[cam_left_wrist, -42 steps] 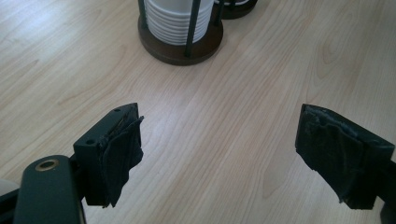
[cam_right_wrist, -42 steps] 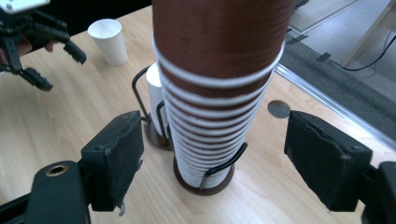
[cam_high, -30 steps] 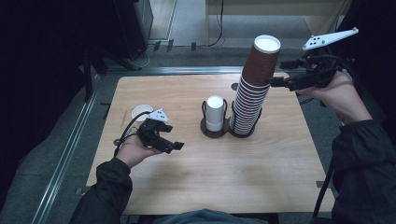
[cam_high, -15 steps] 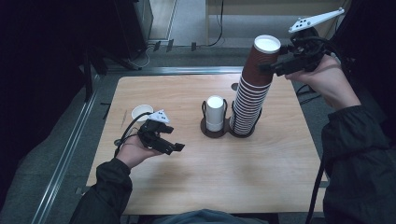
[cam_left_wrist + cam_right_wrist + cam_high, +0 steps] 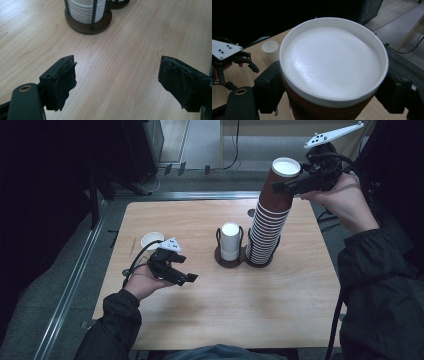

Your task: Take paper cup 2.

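A tall stack of upturned brown paper cups point(image 5: 270, 220) stands in the right ring of a dark two-ring holder point(image 5: 227, 263). A short stack of white cups point(image 5: 230, 240) fills the left ring. My right gripper point(image 5: 285, 181) is up at the stack's top cup point(image 5: 332, 65), one jaw on each side just under its white end, at full width. My left gripper point(image 5: 186, 268) hovers open over bare wood at the table's left. In the left gripper view its jaws point(image 5: 117, 82) hold nothing, and the white cups point(image 5: 86, 10) lie ahead.
A single white cup point(image 5: 151, 240) stands near the table's left edge, behind the left hand. The wooden table point(image 5: 240, 315) has free room in front. Beyond the far edge are a floor, cables and dark furniture.
My right gripper has risen from the side of the brown stack and moved left, and its jaws now flank the top cup. The left gripper has stayed put.
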